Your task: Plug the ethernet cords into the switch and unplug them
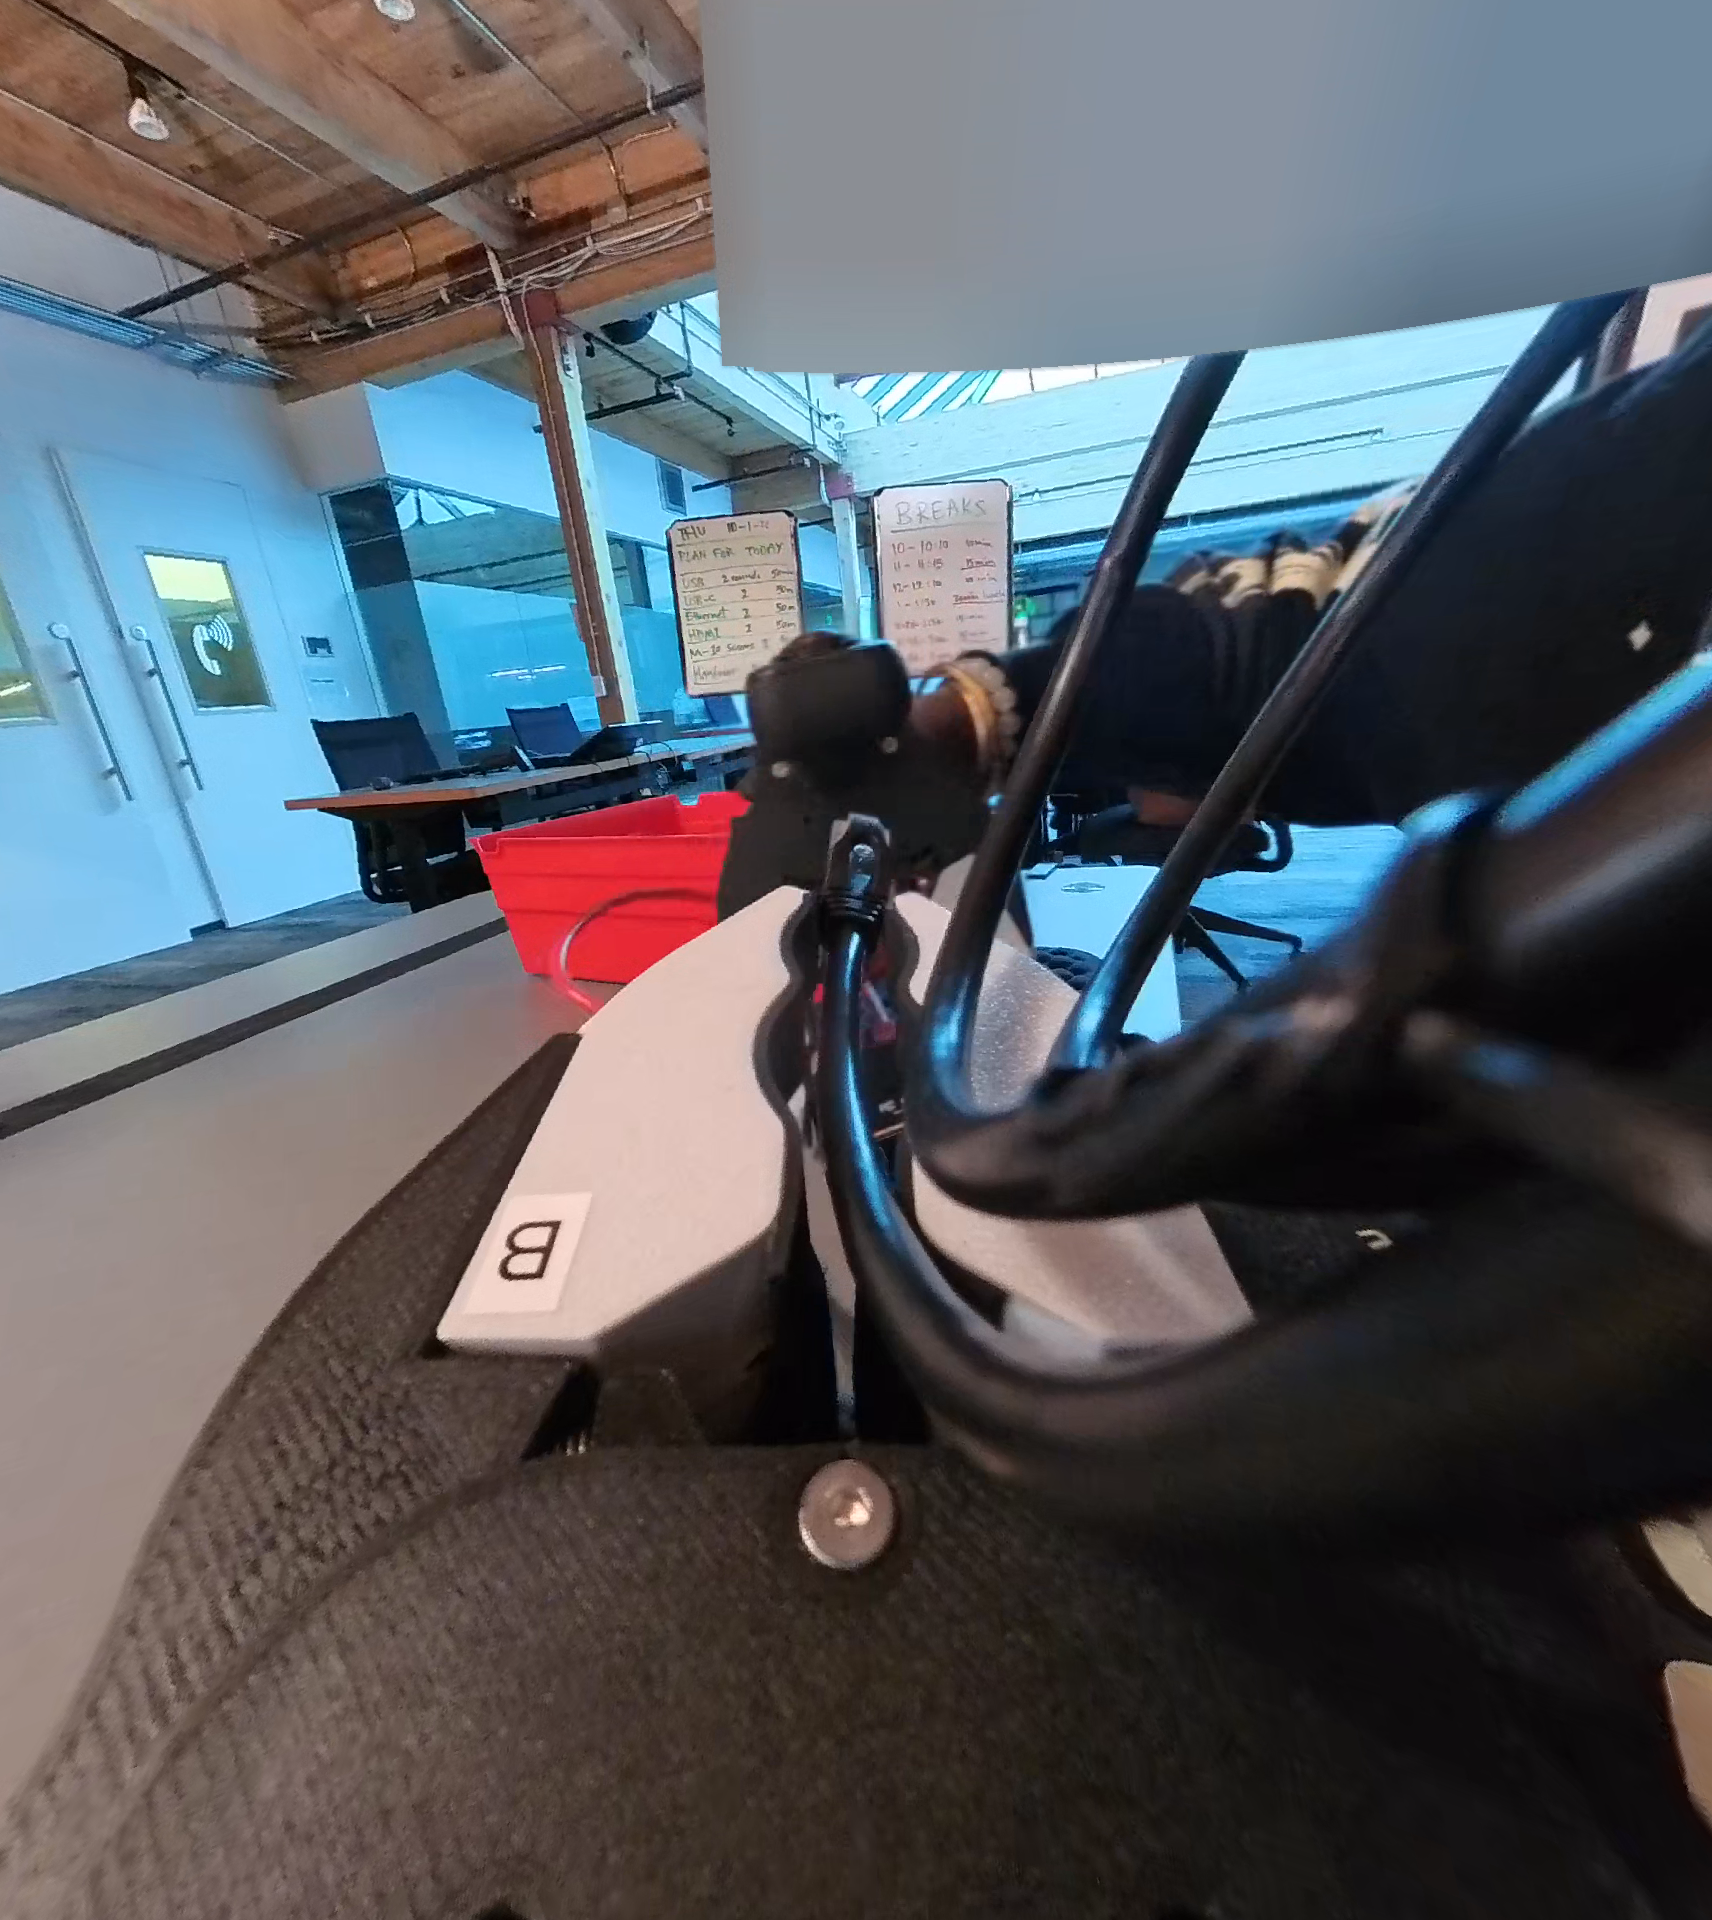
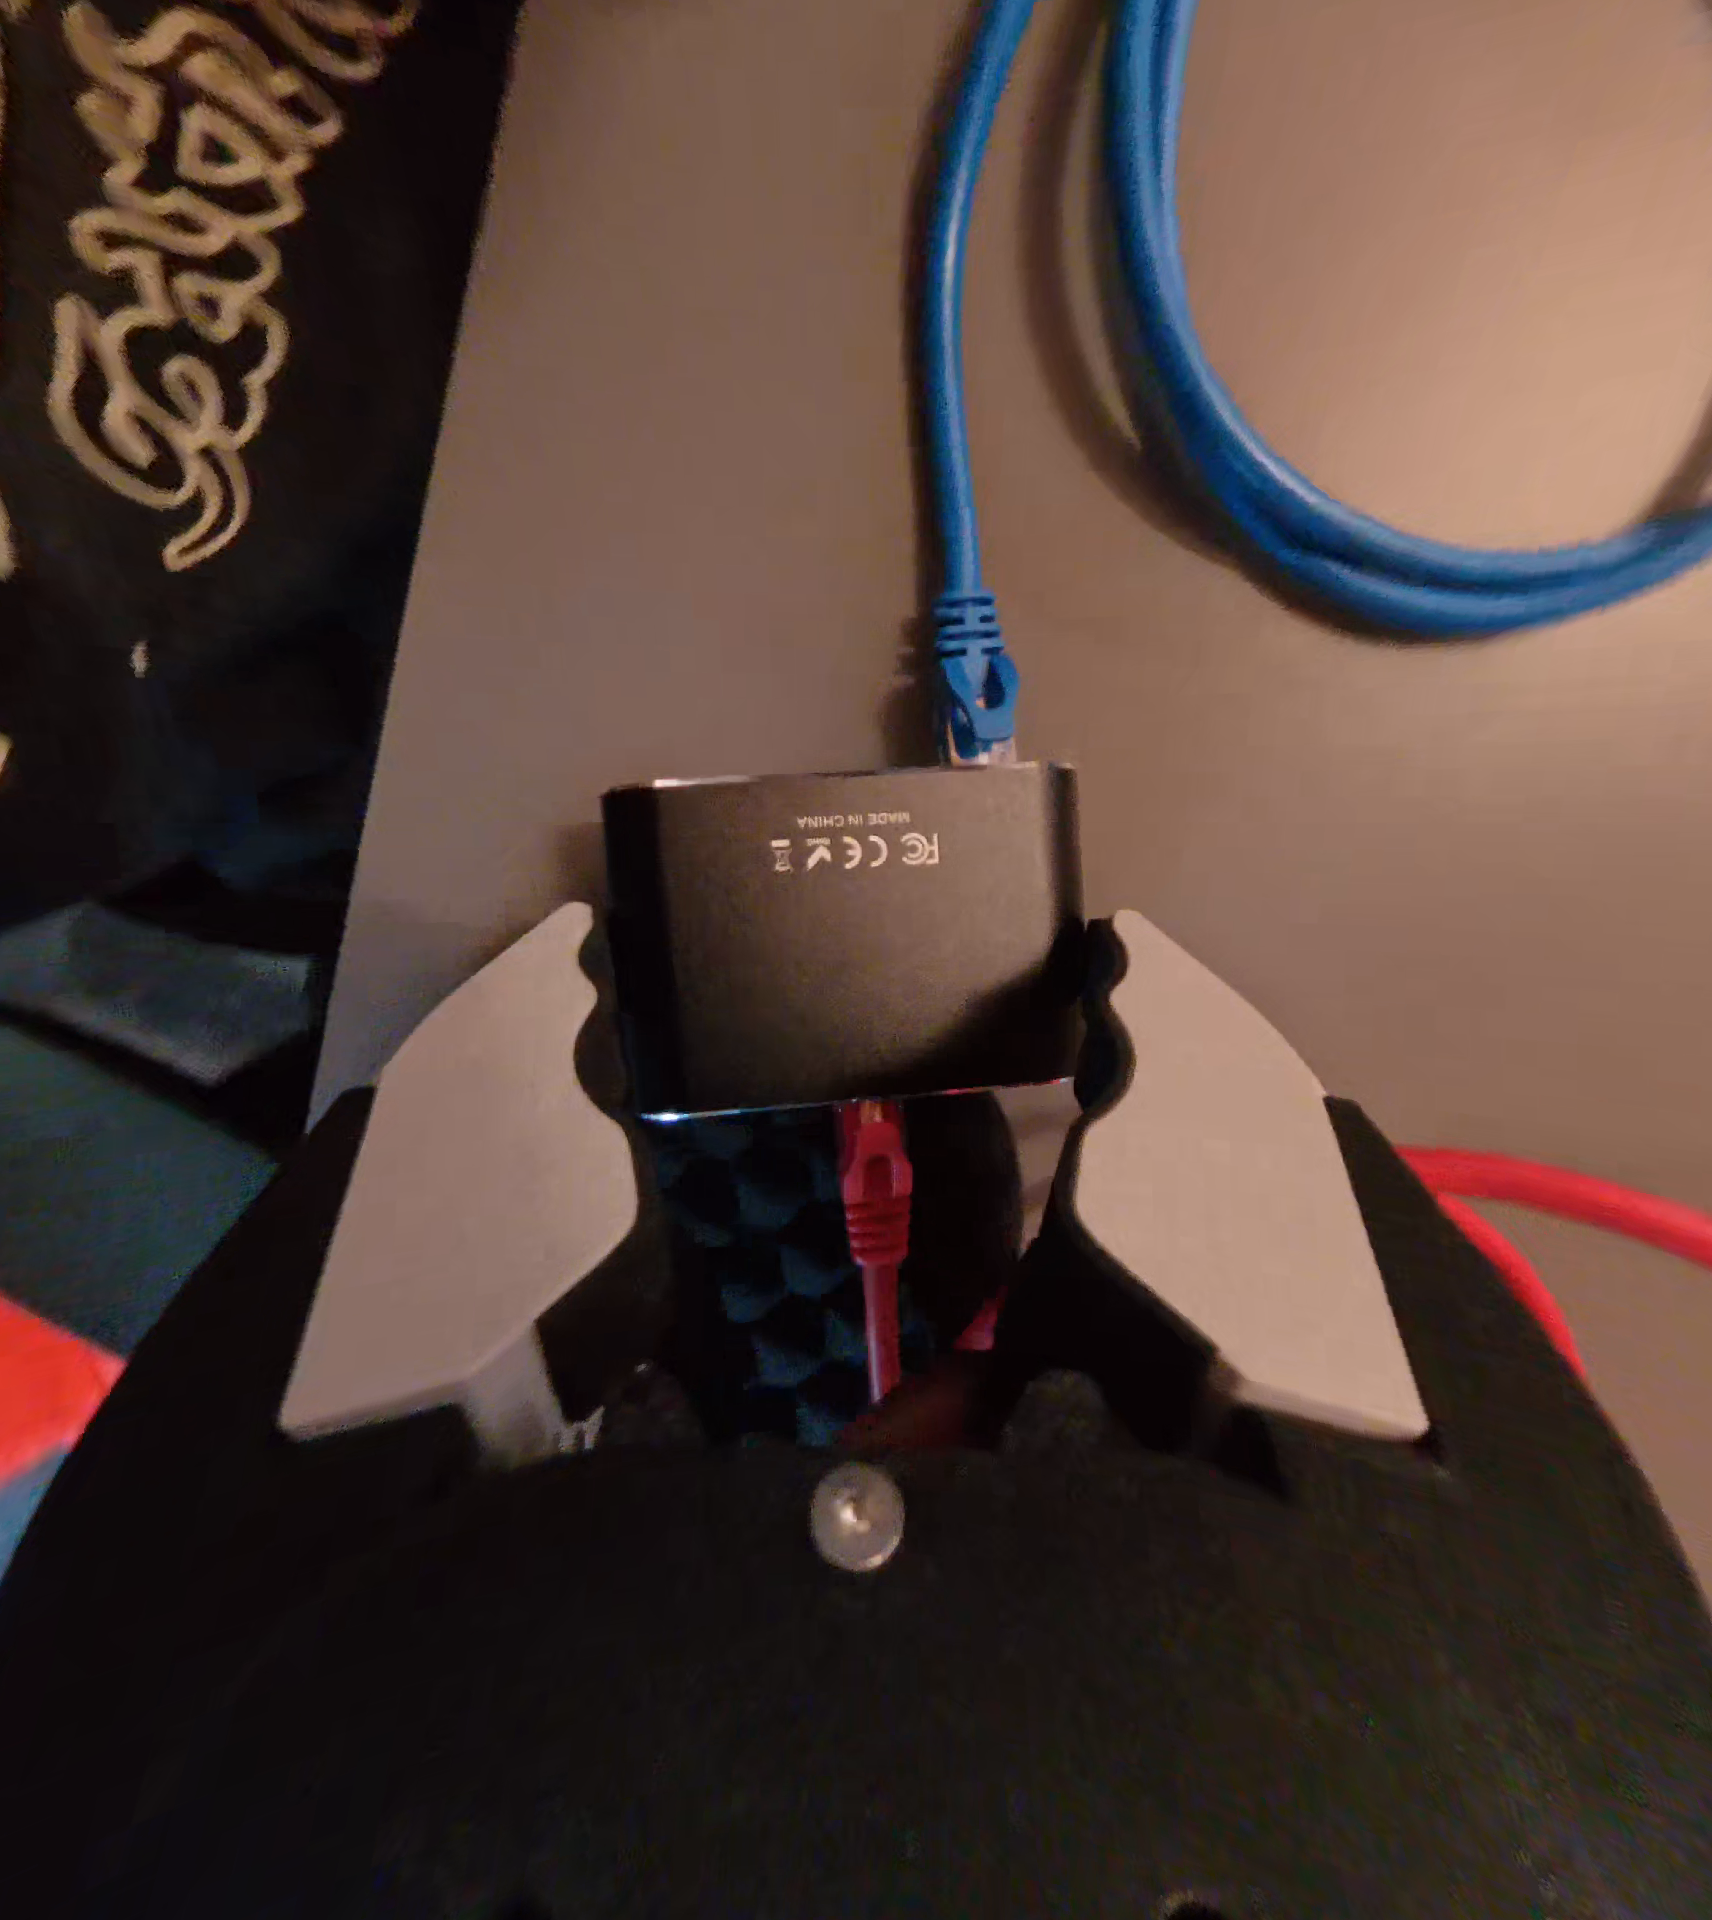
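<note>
Right claw [image 2: 847, 997] pinches the black switch [image 2: 852, 935] mid-frame over the table [image 2: 1454, 935]; blue cord [image 2: 966, 623] plugged in on top, red cord [image 2: 873, 1205] below. Left claw [image 1: 847, 987] pinches a black cord [image 1: 857, 894] at frame center.

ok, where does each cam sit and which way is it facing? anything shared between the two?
Left wrist view: on the left tool, low over the table, facing out across the office; its grey fingers pinch a black cord; a sleeved arm and the far tool show ahead.
Right wrist view: on the right tool, facing down at the table; its fingers clamp the black switch, with blue cord and red cord plugged in.
Shared: the table and the person's black garment.
</note>
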`<state>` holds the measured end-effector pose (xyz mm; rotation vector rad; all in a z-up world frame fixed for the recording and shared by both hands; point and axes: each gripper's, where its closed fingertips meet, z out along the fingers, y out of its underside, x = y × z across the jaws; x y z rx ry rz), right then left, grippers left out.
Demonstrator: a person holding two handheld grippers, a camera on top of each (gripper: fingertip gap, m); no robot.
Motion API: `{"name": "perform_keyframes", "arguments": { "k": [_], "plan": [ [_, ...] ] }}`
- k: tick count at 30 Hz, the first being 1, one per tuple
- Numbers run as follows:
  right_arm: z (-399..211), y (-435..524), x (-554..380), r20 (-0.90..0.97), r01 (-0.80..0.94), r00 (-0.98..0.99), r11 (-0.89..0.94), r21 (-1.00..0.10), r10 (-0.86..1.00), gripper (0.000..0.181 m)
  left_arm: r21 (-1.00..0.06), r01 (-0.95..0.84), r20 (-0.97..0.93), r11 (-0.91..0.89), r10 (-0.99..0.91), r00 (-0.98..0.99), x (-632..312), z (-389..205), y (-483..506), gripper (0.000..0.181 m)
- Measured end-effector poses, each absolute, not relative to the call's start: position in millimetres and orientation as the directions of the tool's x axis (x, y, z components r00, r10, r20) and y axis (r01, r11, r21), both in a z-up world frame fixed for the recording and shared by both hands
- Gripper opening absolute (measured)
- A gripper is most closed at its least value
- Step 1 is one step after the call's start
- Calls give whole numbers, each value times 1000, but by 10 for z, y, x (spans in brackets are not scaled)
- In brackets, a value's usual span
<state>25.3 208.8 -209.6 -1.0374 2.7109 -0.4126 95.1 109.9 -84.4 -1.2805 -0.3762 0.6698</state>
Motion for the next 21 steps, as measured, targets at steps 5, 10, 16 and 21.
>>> {"name": "perform_keyframes", "arguments": {
  "k": [5,10,16,21],
  "plan": [
    [-1940,2178,336,79,-353,-934,865,-356,-348,85,-961,-257,-129,104,654,745,942,-869,1129,10],
    [-2024,2200,198,240,-125,-971,877,-463,-12,86,-962,-264,-158,67,653,741,942,-903,1178,11],
    [-1783,2283,205,201,-131,-979,846,-516,-29,86,-962,-269,-172,48,658,733,936,-915,1191,10],
    [-1690,2564,161,197,-120,-979,920,-374,-48,39,-963,-265,-165,56,653,739,935,-916,1192,10]
  ]
}}
